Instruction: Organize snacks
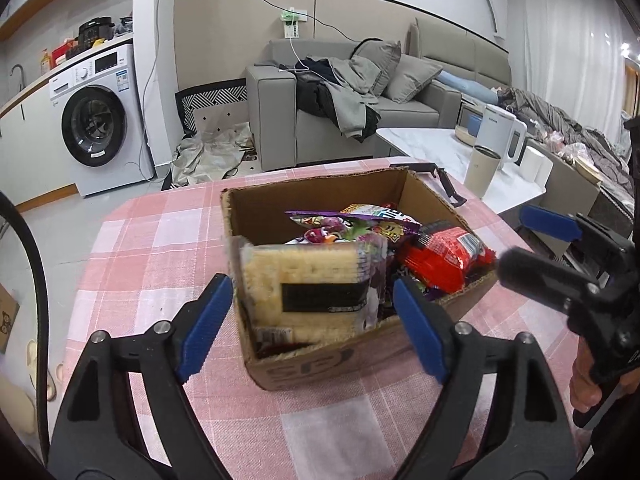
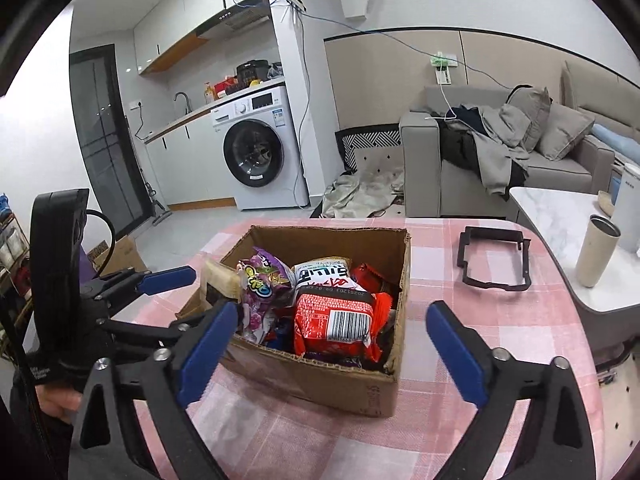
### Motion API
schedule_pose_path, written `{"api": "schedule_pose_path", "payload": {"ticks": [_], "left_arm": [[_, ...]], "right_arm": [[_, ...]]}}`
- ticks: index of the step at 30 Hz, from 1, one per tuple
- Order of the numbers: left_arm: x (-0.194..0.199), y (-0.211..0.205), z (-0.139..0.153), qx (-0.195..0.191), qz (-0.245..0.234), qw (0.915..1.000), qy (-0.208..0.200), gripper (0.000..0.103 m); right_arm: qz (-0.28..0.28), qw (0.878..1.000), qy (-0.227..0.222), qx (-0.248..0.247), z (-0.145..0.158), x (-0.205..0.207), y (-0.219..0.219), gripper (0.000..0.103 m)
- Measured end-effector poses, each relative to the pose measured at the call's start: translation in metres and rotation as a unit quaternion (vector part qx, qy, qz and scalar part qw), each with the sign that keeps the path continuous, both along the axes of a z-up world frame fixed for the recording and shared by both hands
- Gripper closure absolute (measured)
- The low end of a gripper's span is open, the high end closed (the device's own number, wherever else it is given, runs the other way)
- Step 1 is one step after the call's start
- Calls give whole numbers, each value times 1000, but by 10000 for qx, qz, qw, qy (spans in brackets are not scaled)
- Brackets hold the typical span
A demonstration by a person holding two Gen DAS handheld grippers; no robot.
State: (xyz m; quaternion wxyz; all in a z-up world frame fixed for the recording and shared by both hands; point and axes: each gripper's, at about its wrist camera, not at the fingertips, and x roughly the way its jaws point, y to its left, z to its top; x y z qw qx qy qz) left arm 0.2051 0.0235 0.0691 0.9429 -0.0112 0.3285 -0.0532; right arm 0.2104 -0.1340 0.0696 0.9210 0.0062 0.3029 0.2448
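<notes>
An open cardboard box (image 1: 320, 372) (image 2: 320, 380) stands on the pink checked tablecloth (image 1: 160, 248) and holds several snack packs. A clear cracker packet (image 1: 304, 288) stands upright and blurred at the box's near left corner, between the blue pads of my left gripper (image 1: 311, 292); the pads do not press on it. Behind it lie a purple candy bag (image 1: 332, 232) (image 2: 264, 276) and a red noodle packet (image 1: 444, 256) (image 2: 336, 316). My right gripper (image 2: 330, 316) stands open wide at the box's near side, empty. In that view the left gripper (image 2: 198, 298) is at the box's left.
A black plastic frame (image 2: 494, 260) lies on the cloth right of the box. A beige tumbler (image 2: 598, 252) and a white kettle (image 1: 496, 132) stand on the white side table (image 2: 560, 208). A grey sofa (image 2: 500, 152) and a washing machine (image 2: 256, 148) are beyond.
</notes>
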Motion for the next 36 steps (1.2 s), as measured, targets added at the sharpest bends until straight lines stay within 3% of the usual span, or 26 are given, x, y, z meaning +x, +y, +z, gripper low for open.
{"api": "schedule_pose_path", "payload": {"ticks": [5,7,8,17,27,36], "left_arm": [[-24,12,8,-56,77,9997,-207,13],[-36,17,10,-88,137,9994,-294,2],[-42,20,11,-109,161,9991,-374,1],[-85,32,-1,-236,308,9972,-633,1],[-111,28,-28,-263,402,9939,-997,1],[-119,25,-39,-181,652,9895,-1275,1]], "right_arm": [[-47,9998,-48,168,2,-14,-8,1],[-42,9998,-104,186,2,-19,-10,0],[-17,9997,-115,192,1,-21,-10,0],[348,9990,-242,154,-10,-41,-6,0],[296,9956,-849,258,-29,-67,-16,0],[164,9944,-1030,175,-41,-75,-25,0]]}}
